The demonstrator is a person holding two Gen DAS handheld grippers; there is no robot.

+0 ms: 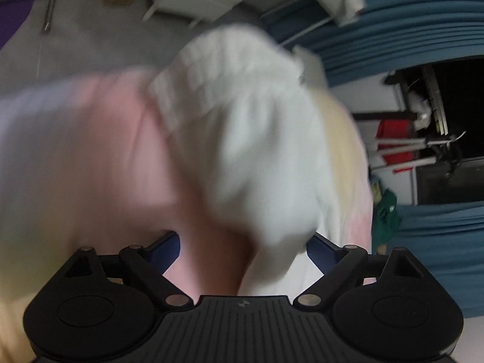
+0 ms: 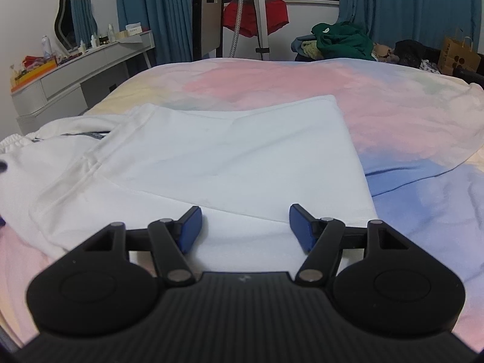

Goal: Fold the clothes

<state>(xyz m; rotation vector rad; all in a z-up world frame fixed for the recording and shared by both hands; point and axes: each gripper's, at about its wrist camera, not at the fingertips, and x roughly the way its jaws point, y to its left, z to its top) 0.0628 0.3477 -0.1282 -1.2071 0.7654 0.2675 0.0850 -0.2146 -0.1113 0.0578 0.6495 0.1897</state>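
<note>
White garment [image 2: 211, 157] lies on the bed [image 2: 393, 121] ahead of the right claw [image 2: 245, 227], fingers apart; left claw [image 1: 242, 251] also spread, blurred cloth between.

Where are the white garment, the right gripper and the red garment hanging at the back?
white garment [image 2: 230, 154]: right wrist view, on its flat folded top panel.
right gripper [image 2: 244, 227]: right wrist view, midway between the open blue fingertips.
red garment [image 2: 273, 15]: right wrist view, on its right half beside the tripod.
</note>
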